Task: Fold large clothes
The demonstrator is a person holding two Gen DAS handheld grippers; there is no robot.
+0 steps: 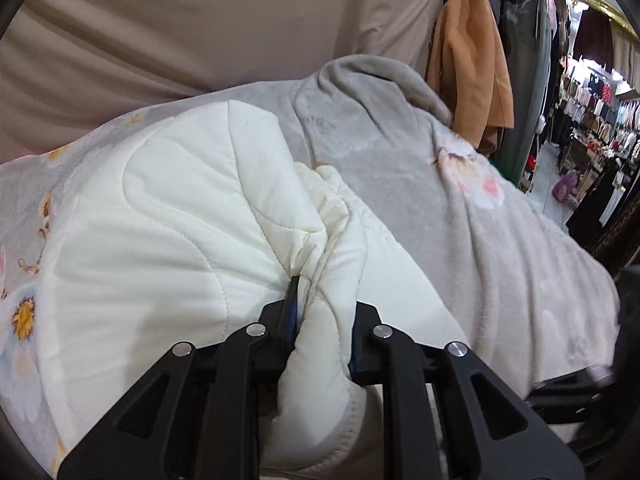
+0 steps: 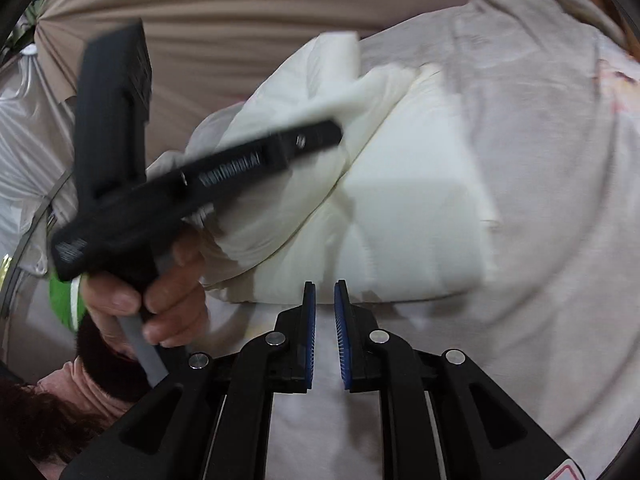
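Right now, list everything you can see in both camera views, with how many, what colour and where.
jacket: one, cream, quilted, bunched on the blanket, a fold pinched in the left gripper
blanket: one, grey with flower prints, spread under the jacket
curtain: one, beige, hanging behind the blanket
orange garment: one, hanging right of the curtain in the left wrist view
shop racks: several, mixed colours, far right background
left gripper: one, black, shut on the jacket
right gripper: one, black with blue pads, slightly open, nothing between its jaws, just short of the jacket
hand: one, on the left gripper's handle, in the right wrist view
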